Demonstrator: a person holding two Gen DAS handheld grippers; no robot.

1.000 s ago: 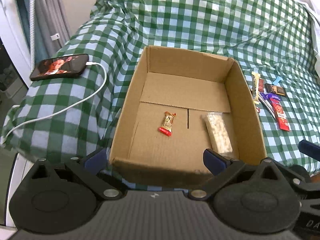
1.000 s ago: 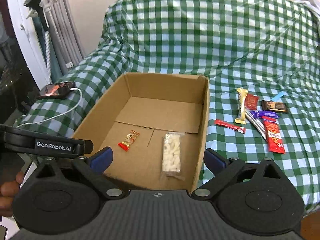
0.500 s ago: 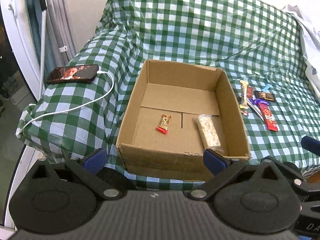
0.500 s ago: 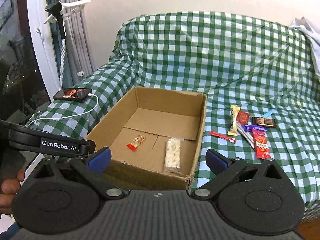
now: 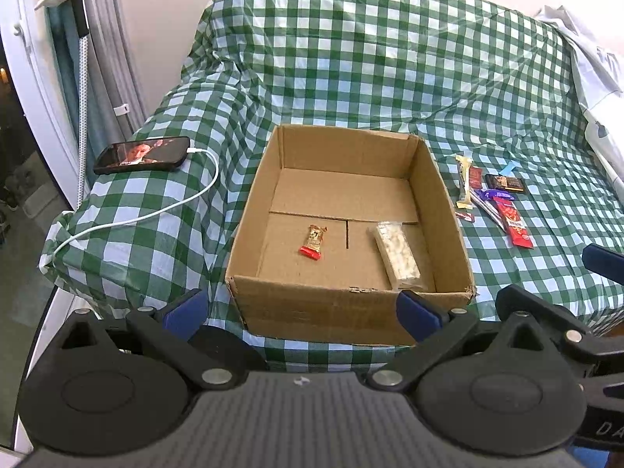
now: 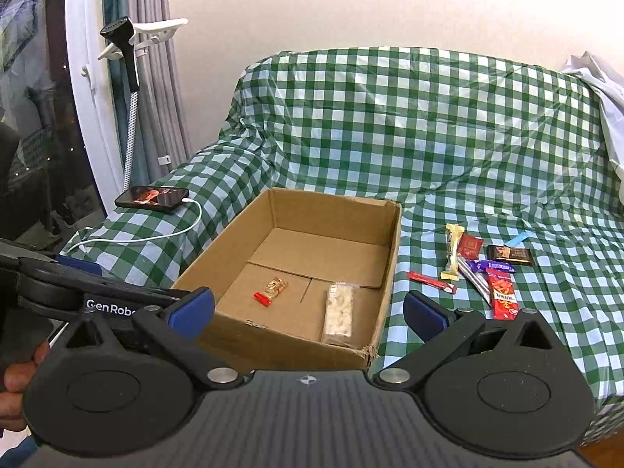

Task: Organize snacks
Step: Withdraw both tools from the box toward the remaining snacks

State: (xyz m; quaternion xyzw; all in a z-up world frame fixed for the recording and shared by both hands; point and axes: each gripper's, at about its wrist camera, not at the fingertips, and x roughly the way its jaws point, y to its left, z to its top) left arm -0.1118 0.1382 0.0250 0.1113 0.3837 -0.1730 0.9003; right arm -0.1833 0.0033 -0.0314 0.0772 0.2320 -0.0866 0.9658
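Observation:
An open cardboard box (image 5: pixel 448 202) (image 6: pixel 392 261) sits on the green checked cloth. Inside lie a small red-and-gold candy (image 5: pixel 313 241) (image 6: pixel 271 290) and a clear pack of pale nuts (image 5: pixel 397 253) (image 6: pixel 340 311). Several snacks lie in a cluster (image 5: pixel 493 199) (image 6: pixel 479 269) on the cloth right of the box, among them a long red bar (image 5: pixel 514 224) (image 6: pixel 503 298) and a thin red stick (image 6: pixel 431 281). My left gripper (image 5: pixel 302 310) is open, held back before the box's near wall. My right gripper (image 6: pixel 308 310) is open too, empty, at the box's near right corner.
A phone (image 5: pixel 142 155) (image 6: pixel 153 196) with a white charging cable (image 5: pixel 156 210) lies on the cloth's left edge. A garment steamer handle (image 6: pixel 124 50) and curtains stand at the left. White fabric (image 5: pixel 596 78) lies at the far right. A hand (image 6: pixel 15 382) grips the left tool.
Both grippers have pulled back and risen from the box, so more of the cloth and room shows. The snacks have not moved.

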